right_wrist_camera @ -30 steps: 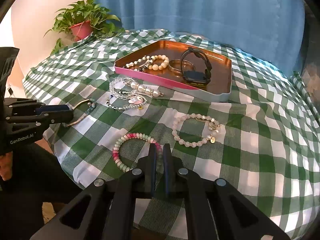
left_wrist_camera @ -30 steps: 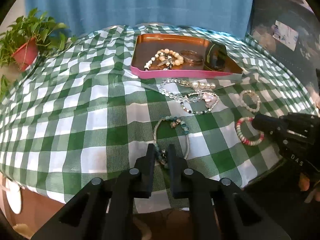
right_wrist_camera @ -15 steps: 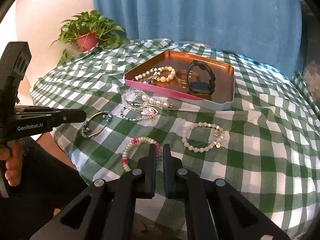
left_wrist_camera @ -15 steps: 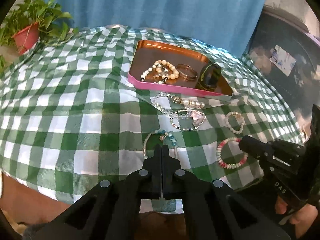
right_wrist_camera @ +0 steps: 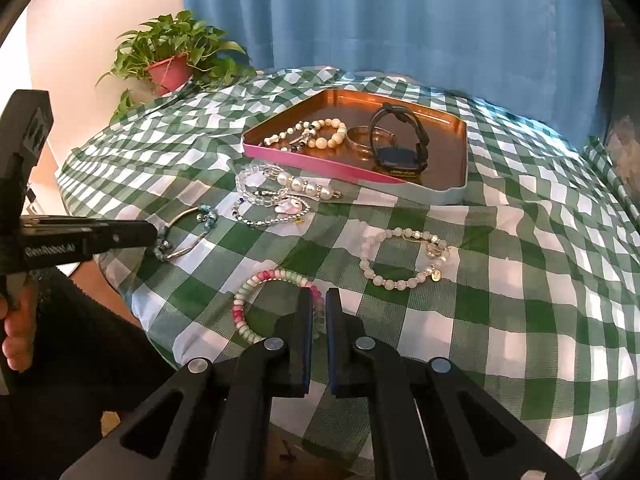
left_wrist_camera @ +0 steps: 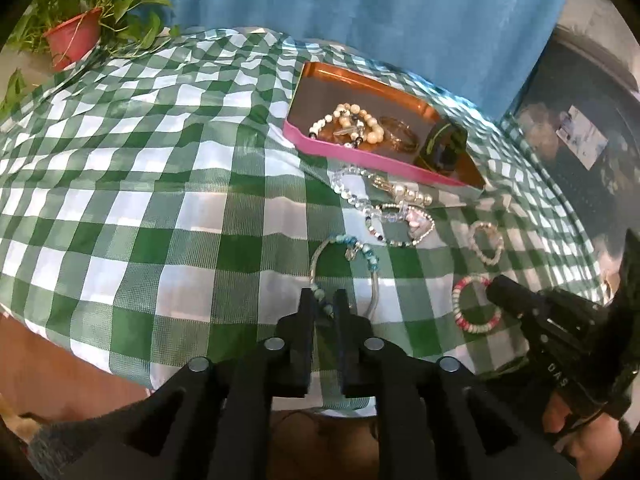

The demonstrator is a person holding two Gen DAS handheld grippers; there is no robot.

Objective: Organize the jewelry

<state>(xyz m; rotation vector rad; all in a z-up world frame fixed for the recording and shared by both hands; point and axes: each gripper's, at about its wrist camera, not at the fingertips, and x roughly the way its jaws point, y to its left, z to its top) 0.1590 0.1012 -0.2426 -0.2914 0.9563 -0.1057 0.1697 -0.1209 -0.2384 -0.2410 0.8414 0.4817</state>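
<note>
Before the pink tray (left_wrist_camera: 384,162) on the checked worktop (left_wrist_camera: 160,208), the opening left tongs (left_wrist_camera: 323,304) straddle the blue-beaded bangle (left_wrist_camera: 348,258), needing a deeper bite, while the right tongs (right_wrist_camera: 316,300) sit closed, empty, over the pink-green bracelet (right_wrist_camera: 256,284).

Home room, green checked tablecloth (right_wrist_camera: 520,280), blue curtain (right_wrist_camera: 400,20), potted plant (right_wrist_camera: 172,56) by the wall

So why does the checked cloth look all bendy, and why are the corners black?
Both wrist views use a fisheye lens: it curves the tablecloth squares and leaves dark corners. In the left wrist view the tray end looks a bit smeared; in the right wrist view its copper floor shines with glare.
</note>
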